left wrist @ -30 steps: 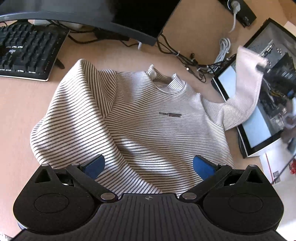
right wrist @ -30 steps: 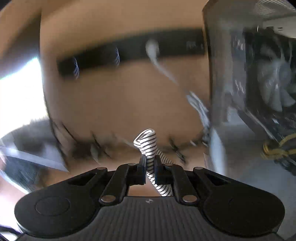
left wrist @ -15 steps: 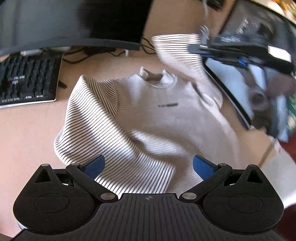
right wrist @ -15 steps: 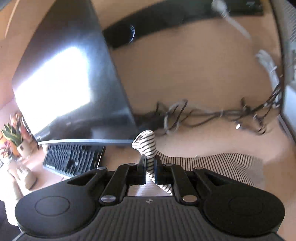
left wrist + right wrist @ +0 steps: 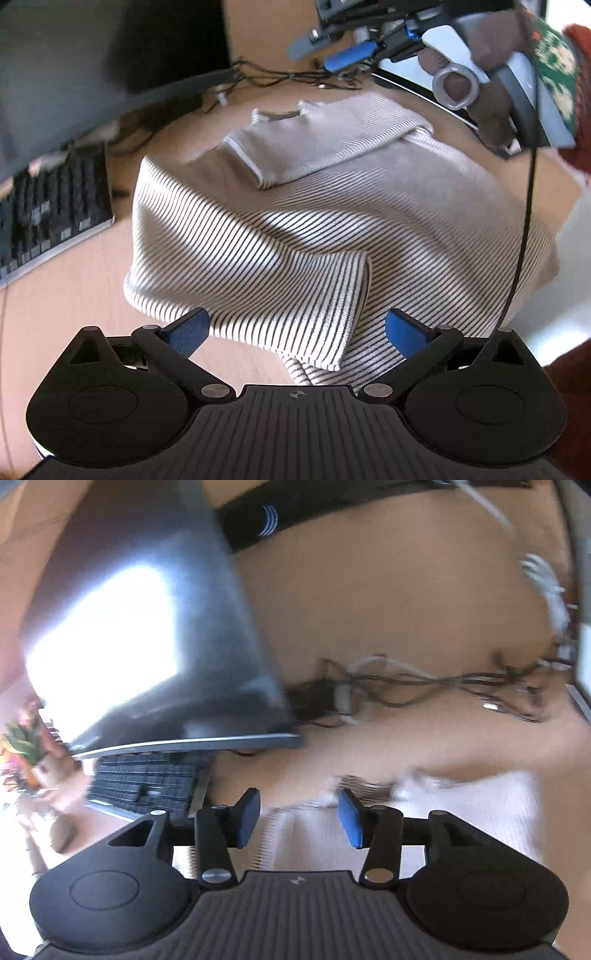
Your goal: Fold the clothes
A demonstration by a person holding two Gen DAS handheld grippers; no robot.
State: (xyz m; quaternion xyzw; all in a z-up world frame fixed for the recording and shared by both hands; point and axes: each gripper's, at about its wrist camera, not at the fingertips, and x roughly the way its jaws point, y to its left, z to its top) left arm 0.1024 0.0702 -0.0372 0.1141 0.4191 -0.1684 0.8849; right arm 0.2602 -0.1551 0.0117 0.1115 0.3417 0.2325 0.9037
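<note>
A white sweater with thin black stripes (image 5: 332, 229) lies on the tan desk. Its left sleeve is folded across the lower body (image 5: 295, 295). Its right sleeve (image 5: 325, 144) lies folded across the chest near the collar. My left gripper (image 5: 297, 328) is open and empty, just above the sweater's near hem. My right gripper (image 5: 297, 818) is open and empty, above the sweater's upper part (image 5: 443, 812); it also shows in the left wrist view (image 5: 347, 48) above the collar.
A black keyboard (image 5: 48, 206) lies left of the sweater, under a dark monitor (image 5: 92, 55). Tangled cables (image 5: 424, 686) run behind the collar. A computer case edge (image 5: 417, 85) is at the right. A potted plant (image 5: 22, 738) stands far left.
My right gripper carried the right sleeve leftward over the sweater's chest, opened and let it go. The sleeve now lies folded across the chest. My left gripper stayed open and moved closer.
</note>
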